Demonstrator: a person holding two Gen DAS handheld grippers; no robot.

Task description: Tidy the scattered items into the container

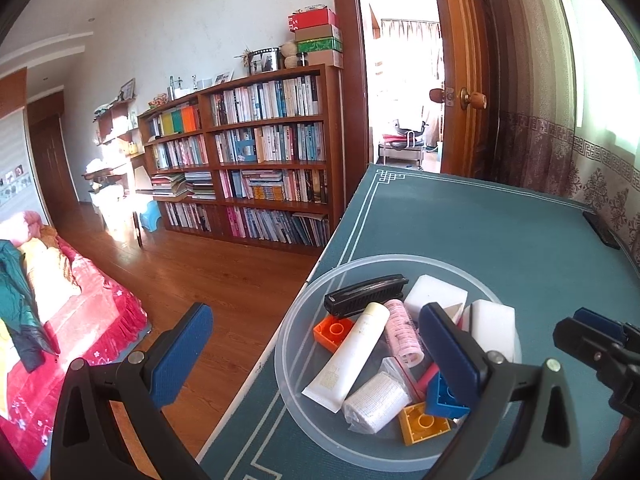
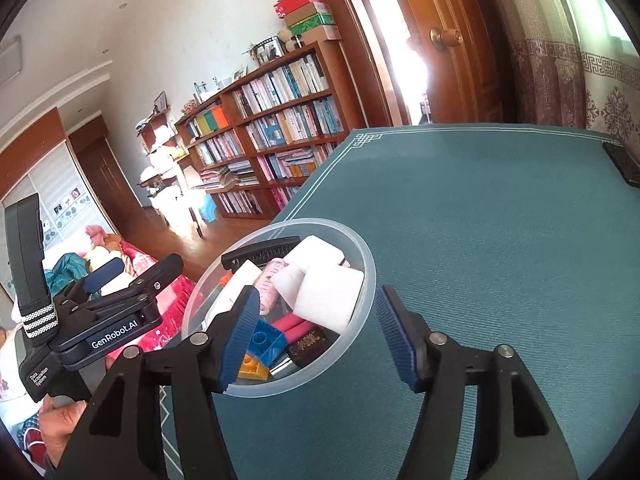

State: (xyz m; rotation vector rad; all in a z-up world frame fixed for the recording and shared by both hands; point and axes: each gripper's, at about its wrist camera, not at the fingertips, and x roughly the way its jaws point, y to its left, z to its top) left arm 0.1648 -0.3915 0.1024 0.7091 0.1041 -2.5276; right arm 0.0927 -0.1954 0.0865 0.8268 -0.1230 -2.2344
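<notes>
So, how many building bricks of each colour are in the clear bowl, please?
Orange brick: 1
Blue brick: 1
Yellow brick: 1
Total: 3 bricks visible in the bowl; others may be hidden beneath.

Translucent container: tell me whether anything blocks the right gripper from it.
Nothing visible does. The right gripper is open, its fingers either side of the near wall of the translucent container. The green table mat beside it looks bare apart from a dark object at the far edge.
</notes>
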